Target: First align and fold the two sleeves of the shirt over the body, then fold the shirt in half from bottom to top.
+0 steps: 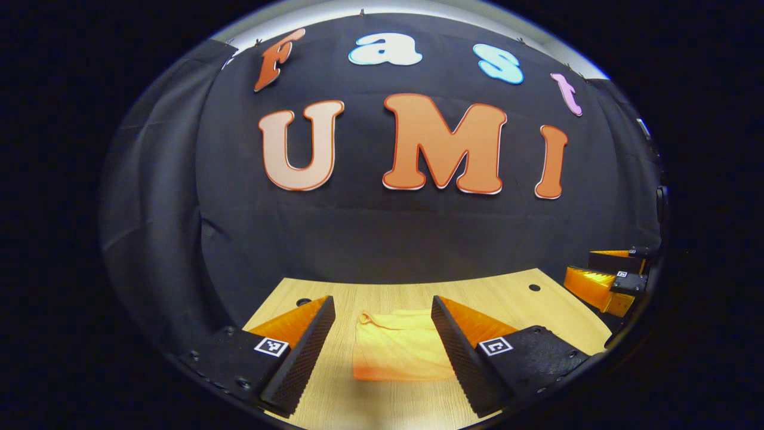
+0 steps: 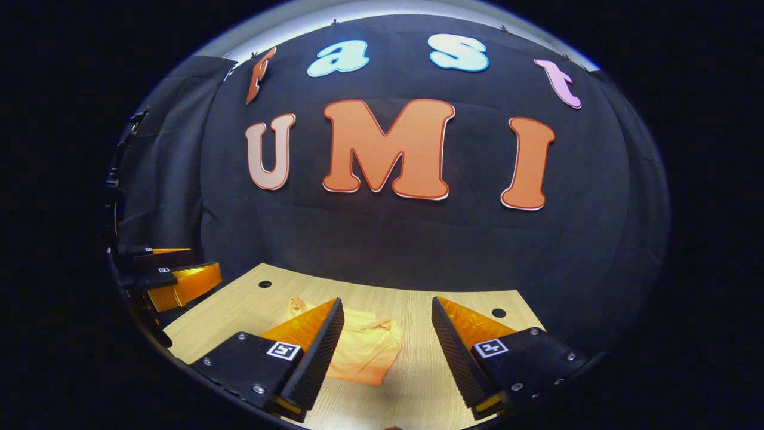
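The orange shirt (image 1: 397, 346) is lying on the wooden surface (image 1: 525, 310) as a compact, already folded bundle, roughly mid-width and a little back from the near edge. In the left gripper view the left gripper (image 1: 382, 334) is hovering above the near edge with its jaws spread wide and holding nothing; the bundle is sitting straight ahead of it, framed between its two fingers, with a collar-like edge showing at the far left corner of the cloth. In the right gripper view the right gripper (image 2: 388, 334) is likewise gaping wide and empty, and here the shirt (image 2: 367, 352) is lying ahead and off to its left, partly behind its left finger. So the left gripper is looking like the nearer, better-lined one for any further touch. The bundle's long axis seems to be running from near edge to far edge. Bare wood is lying open on all sides of the cloth, right up to the far edge. Each gripper is also appearing at the side of the other's view, well apart from the shirt.
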